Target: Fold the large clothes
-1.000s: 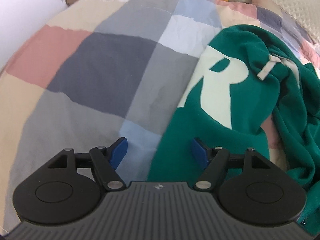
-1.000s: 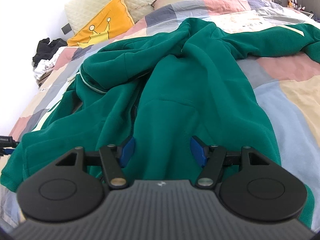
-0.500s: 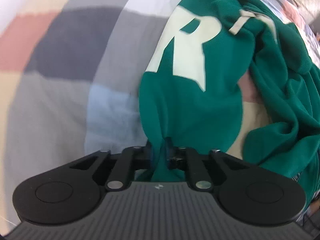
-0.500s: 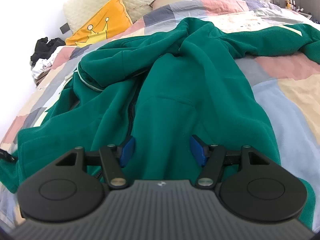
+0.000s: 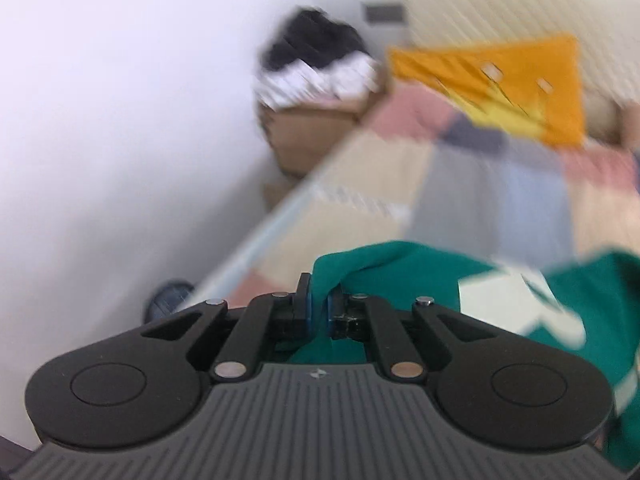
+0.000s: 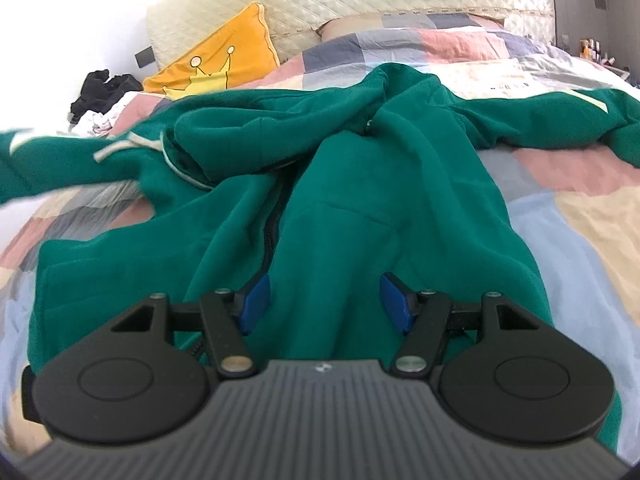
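Patchwork bed (image 6: 580, 216), green hoodie (image 6: 360, 220) sprawled unfolded; left gripper (image 5: 318, 306) clamped on a sleeve edge, right gripper (image 6: 324, 300) open above hem. Folding barely started.

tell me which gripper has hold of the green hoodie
The left gripper: its fingers are shut on a fold of the hoodie. The right gripper is open above it.

orange crown cushion (image 6: 224, 60) leans on quilted headboard (image 6: 360, 0) above patchwork bedspread (image 6: 580, 216).
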The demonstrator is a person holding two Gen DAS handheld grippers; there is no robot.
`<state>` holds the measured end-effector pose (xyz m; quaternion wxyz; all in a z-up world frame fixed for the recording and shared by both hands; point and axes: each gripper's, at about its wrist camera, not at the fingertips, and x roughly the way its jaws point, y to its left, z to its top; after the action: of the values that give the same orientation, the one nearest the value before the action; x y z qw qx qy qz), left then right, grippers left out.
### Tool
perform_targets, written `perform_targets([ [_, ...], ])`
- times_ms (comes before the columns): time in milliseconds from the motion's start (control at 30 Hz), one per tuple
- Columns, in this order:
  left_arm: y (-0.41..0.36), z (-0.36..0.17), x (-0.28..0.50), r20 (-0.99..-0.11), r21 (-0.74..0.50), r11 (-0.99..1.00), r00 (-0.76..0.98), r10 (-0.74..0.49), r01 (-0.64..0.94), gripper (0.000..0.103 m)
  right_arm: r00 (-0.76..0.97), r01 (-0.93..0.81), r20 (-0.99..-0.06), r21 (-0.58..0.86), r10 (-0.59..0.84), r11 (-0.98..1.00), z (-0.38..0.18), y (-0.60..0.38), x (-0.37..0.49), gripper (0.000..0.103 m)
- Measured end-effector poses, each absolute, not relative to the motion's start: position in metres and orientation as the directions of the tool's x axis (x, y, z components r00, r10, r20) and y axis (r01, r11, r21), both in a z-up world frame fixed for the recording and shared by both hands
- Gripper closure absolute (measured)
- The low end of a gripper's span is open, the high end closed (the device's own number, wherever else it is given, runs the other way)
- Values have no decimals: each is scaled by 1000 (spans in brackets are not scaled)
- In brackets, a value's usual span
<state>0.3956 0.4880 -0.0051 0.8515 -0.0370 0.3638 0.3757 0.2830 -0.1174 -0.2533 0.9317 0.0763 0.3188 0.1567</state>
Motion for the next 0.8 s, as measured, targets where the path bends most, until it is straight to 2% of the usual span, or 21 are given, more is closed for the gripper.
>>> perform_targets([
  [133, 513, 5, 450, -562, 264, 646, 431, 706, -716, 95, 755, -248, -569, 213, 327, 945, -255, -112, 289, 40],
  [300, 544, -25, 522, -533, 293, 585, 378, 757, -756, 95, 758, -236, -562, 238, 332, 942, -259, -109, 299, 40],
  [600, 603, -147, 577, -651, 319, 553, 246, 718, -770, 95, 762, -204, -570, 242, 309, 949, -273, -102, 321, 38],
  [700, 613, -172, 573, -669, 310, 554, 236, 704, -773, 95, 758, -204, -576, 236, 305, 950, -277, -100, 324, 38],
  [800, 612, -180, 574, -664, 352, 569, 230, 711, -743, 93, 756, -199, -578, 243, 307, 949, -278, -99, 325, 38],
])
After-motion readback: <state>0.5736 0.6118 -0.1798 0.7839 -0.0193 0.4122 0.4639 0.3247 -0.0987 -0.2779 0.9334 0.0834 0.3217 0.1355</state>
